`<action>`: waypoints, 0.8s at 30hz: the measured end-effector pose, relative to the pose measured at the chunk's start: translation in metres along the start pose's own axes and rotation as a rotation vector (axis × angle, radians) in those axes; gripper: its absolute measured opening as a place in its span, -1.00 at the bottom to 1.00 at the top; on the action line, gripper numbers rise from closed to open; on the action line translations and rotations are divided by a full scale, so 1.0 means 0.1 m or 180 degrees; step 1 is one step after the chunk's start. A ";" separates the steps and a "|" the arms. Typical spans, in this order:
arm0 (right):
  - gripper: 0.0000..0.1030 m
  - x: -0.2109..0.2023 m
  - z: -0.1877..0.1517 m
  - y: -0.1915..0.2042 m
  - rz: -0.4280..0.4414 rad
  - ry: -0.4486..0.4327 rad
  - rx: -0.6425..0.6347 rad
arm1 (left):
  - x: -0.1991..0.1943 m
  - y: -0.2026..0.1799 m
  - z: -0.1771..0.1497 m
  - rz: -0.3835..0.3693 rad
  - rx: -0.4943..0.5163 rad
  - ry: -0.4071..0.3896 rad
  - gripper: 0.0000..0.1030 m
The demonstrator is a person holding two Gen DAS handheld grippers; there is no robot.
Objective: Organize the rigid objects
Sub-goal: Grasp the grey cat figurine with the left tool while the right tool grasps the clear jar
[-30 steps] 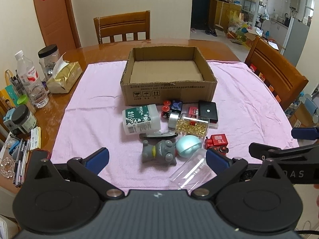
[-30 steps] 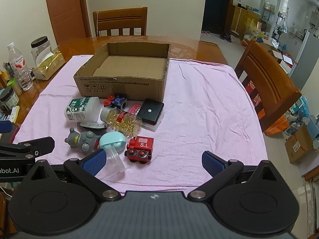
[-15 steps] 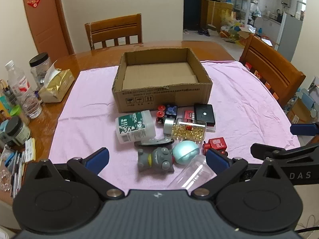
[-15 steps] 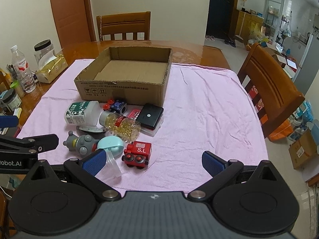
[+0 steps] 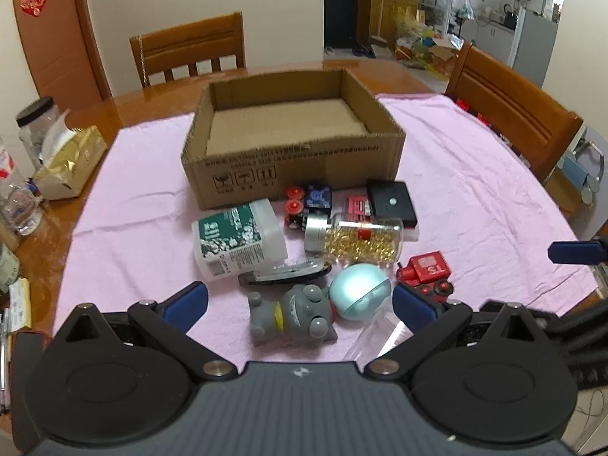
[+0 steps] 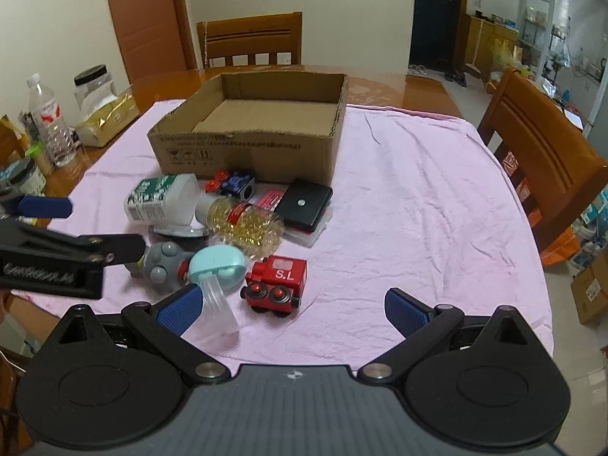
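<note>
Left tongs [image 5: 300, 302] wide, empty, low over near counter edge. Grey figure [image 5: 290, 313] straight ahead between pads, lying on side, long axis crosswise to tongs; left nearer it. Right tongs [image 6: 292, 306] wide, empty; red train [image 6: 276, 281] just ahead, left of centre. Cardboard box [image 5: 292, 169] empty, beyond clutter, well apart from both.

Left tool [image 5: 300, 302] black with blue pads, silver screws, right tool [image 6: 290, 306] alike
</note>
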State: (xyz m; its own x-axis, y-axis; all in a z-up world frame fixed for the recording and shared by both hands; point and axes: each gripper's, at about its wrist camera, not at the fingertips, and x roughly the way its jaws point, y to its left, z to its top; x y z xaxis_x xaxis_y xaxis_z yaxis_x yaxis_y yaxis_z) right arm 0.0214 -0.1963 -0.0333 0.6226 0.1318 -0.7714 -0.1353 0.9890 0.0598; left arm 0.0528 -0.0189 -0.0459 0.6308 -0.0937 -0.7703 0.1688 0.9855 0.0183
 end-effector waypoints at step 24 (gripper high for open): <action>1.00 0.35 -0.08 0.40 0.0489 0.0346 -0.0304 | 0.70 0.49 -0.22 -0.0238 0.0078 0.0409 0.99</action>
State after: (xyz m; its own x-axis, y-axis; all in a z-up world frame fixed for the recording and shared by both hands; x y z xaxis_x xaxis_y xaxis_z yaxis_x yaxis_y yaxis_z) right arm 0.0312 -0.1528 -0.0629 0.5029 0.2674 -0.8220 -0.2979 0.9463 0.1256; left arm 0.0885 0.0255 -0.1131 0.5138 -0.1463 -0.8454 0.2311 0.9725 -0.0279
